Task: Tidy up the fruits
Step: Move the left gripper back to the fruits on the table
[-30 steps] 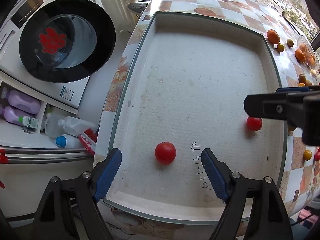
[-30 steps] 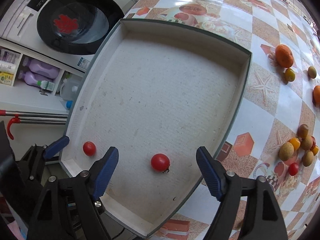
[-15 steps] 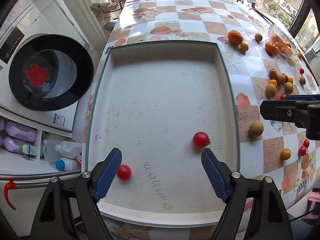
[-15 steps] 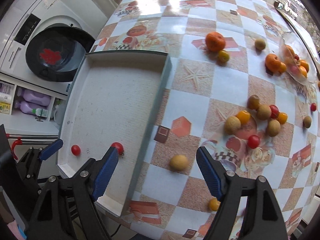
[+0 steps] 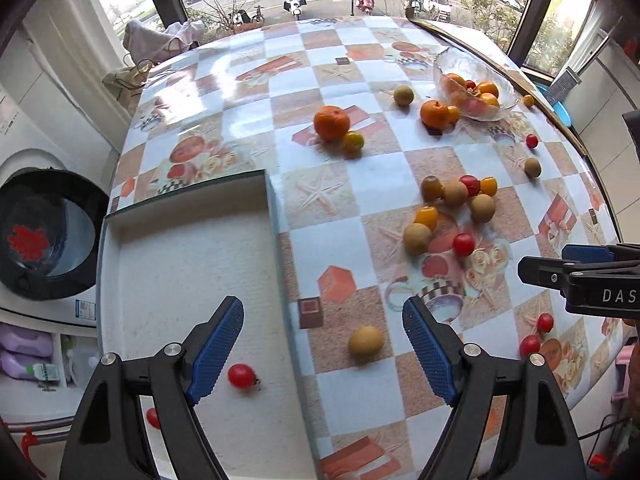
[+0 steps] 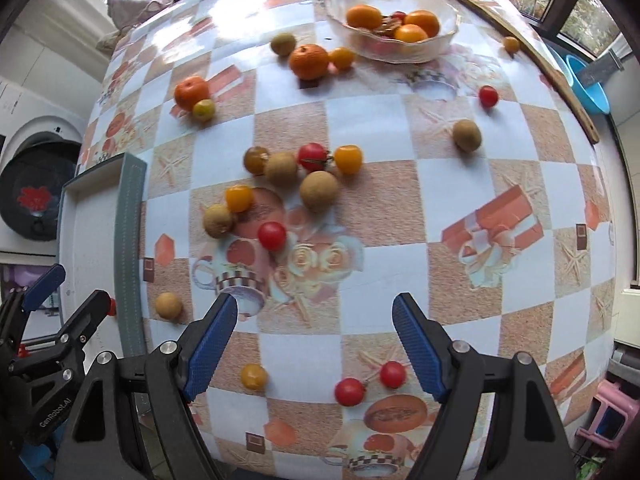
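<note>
A white tray (image 5: 192,264) lies at the table's left end and holds a red tomato (image 5: 241,375); a second red tomato (image 5: 152,417) shows behind my left finger. My left gripper (image 5: 323,350) is open and empty above the tray's right rim, near a tan fruit (image 5: 365,341). My right gripper (image 6: 314,342) is open and empty over the patterned table. Two red tomatoes (image 6: 349,391) lie between its fingers. A cluster of tan, yellow and red fruits (image 6: 318,190) lies ahead. The tray rim (image 6: 129,240) shows at its left.
A glass bowl (image 6: 436,46) with oranges stands at the far side. Loose oranges (image 6: 309,61) and small fruits are scattered over the tablecloth. A washing machine (image 5: 44,232) stands left of the table. A blue basin (image 6: 588,86) sits beyond the right edge.
Both grippers have swung right, away from the tray interior toward the scattered fruits. The two red tomatoes stay in the tray. Both grippers remain open.
</note>
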`<action>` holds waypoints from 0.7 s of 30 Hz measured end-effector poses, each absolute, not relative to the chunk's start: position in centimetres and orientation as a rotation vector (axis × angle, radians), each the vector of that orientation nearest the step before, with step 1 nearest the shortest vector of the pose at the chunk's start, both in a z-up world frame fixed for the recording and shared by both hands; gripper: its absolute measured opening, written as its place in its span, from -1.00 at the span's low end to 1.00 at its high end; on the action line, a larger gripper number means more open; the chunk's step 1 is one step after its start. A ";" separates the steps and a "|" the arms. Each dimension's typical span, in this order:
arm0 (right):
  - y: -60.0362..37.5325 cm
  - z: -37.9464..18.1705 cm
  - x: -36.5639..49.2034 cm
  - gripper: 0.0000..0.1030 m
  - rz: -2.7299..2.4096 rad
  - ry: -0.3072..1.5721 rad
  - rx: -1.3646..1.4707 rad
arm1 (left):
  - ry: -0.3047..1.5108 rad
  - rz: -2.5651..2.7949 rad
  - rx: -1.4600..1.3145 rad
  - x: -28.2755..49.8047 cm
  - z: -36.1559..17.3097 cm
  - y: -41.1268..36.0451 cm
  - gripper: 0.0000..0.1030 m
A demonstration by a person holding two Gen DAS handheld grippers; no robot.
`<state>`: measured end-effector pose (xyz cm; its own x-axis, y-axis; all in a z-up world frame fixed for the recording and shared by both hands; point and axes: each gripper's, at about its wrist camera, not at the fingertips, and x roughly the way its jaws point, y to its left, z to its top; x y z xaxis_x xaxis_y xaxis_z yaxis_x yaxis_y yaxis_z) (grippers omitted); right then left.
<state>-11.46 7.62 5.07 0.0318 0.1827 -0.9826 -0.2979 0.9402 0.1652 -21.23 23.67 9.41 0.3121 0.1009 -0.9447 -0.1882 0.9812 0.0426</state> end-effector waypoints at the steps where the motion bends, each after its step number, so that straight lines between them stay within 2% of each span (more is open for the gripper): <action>1: 6.9 4.9 -11.1 0.61 0.356 1.496 -0.086 | 1.243 0.182 -0.081 -20.6 9.2 23.2 0.61; 12: 1.9 2.8 -6.7 0.60 0.259 1.489 -0.043 | 1.315 0.191 -0.098 -16.4 4.0 21.1 0.61; 21: 0.7 0.7 -2.3 0.58 0.227 1.452 -0.080 | 1.334 0.195 -0.110 -14.7 2.0 20.0 0.61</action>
